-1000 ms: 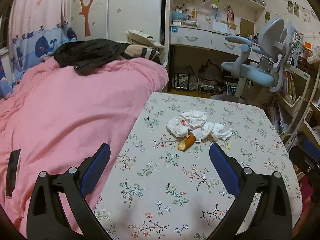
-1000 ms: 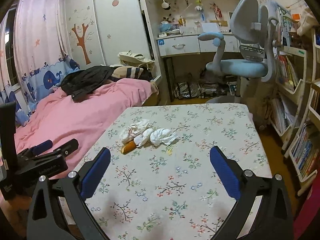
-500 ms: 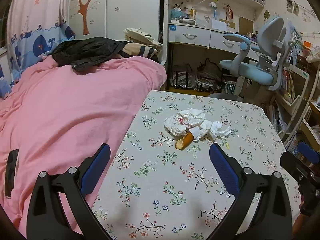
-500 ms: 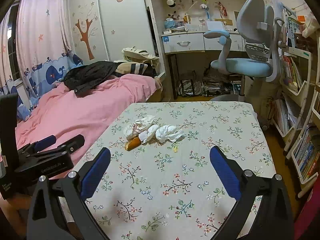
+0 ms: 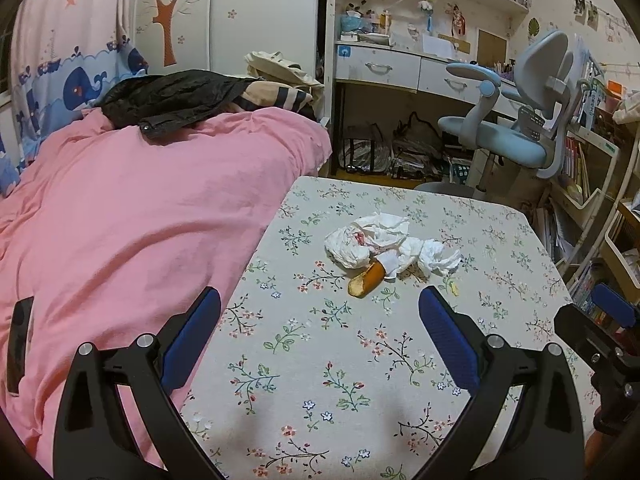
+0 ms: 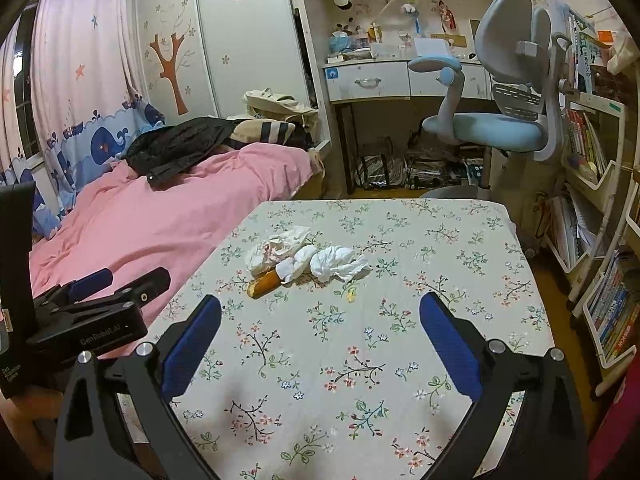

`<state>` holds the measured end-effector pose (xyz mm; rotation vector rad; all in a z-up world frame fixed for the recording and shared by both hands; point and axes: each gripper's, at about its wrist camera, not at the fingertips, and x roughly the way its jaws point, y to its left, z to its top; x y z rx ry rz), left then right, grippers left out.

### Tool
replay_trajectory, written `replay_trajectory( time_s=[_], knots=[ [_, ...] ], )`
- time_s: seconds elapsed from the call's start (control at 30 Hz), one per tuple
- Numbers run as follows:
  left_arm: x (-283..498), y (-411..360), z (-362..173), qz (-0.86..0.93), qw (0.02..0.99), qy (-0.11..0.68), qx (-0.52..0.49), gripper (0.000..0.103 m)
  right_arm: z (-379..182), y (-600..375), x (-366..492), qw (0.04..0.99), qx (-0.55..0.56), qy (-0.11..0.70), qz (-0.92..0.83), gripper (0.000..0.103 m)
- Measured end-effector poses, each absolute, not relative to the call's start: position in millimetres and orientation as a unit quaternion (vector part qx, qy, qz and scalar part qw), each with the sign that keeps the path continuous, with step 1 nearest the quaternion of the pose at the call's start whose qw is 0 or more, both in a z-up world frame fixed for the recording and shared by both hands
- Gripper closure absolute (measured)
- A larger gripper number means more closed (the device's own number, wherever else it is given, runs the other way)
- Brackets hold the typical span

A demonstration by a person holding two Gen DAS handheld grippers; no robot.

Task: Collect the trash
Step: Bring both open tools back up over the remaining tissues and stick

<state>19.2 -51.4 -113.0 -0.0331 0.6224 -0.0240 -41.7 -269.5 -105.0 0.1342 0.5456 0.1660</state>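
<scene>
A heap of crumpled white tissues [image 5: 384, 240] lies on the floral tablecloth [image 5: 320, 360], with an orange piece of bread [image 5: 366, 279] at its near edge and a small yellow scrap [image 5: 453, 287] to the right. The same heap [image 6: 304, 254], bread [image 6: 264, 283] and scrap [image 6: 351, 295] show in the right wrist view. My left gripper [image 5: 320, 320] is open and empty, short of the heap. My right gripper [image 6: 320, 328] is open and empty, also short of it. The left gripper's body [image 6: 92, 312] shows at the left of the right wrist view.
A bed with a pink cover [image 5: 120, 220] runs along the table's left side, with a black jacket [image 5: 172, 96] on it. A blue desk chair [image 5: 512, 136] and desk [image 6: 372, 80] stand beyond the table. Bookshelves [image 6: 592, 184] line the right.
Both grippers have moved a little closer to the table and the heap. Both stay open. The trash has not moved.
</scene>
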Motion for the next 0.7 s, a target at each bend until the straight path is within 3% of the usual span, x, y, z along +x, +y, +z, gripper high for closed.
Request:
replay_trajectory(
  time_s=[0.7],
  knots=[
    [60.3,-43.8,-120.3,-0.004,0.946,0.325,0.005,0.007,-119.1,-275.8,-6.4,0.950,0.052,0.300,0.072,0.008]
  ],
)
